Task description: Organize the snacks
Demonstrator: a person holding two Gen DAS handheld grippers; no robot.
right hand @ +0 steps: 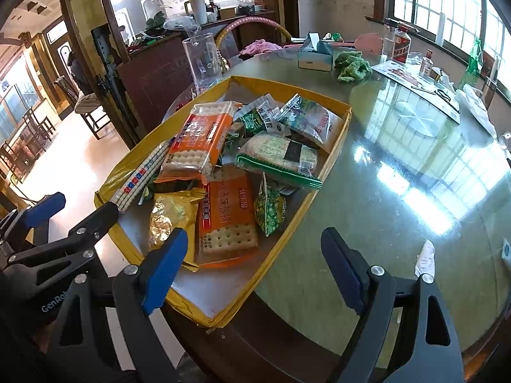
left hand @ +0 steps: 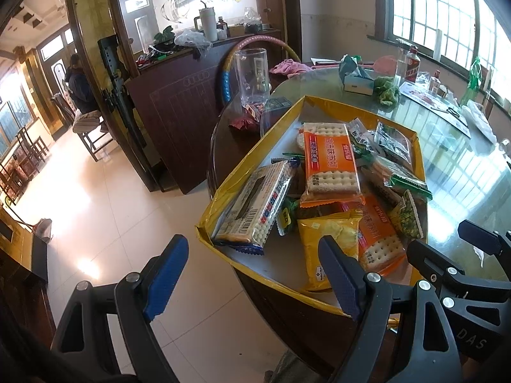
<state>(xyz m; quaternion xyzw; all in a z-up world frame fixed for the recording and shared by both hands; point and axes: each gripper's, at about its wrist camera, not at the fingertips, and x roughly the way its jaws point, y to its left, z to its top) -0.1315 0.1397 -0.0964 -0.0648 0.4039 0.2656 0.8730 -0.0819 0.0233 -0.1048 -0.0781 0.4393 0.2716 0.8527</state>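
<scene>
My left hand-held gripper point(left hand: 255, 274) & right hand-held gripper point(right hand: 252, 271) both gape wide, holding nothing. Snack packs point(right hand: 194, 140) piled in yellow tray point(right hand: 332, 150) at table point(right hand: 383, 191) edge, just ahead.

Home dining room, I judge: round glass-topped table point(right hand: 399, 191), liquor bottle point(right hand: 400, 48), tissue box point(right hand: 314, 56), cluttered sideboard point(left hand: 179, 95), wooden chairs point(left hand: 30, 146), tiled floor point(left hand: 95, 198).

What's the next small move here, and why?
Probably ease the right gripper forward and down onto the near orange cracker pack. Both grippers are open and empty, short of the yellow tray; that pack lies flat and largely uncovered at the pile's near end, just ahead of the right gripper.
</scene>
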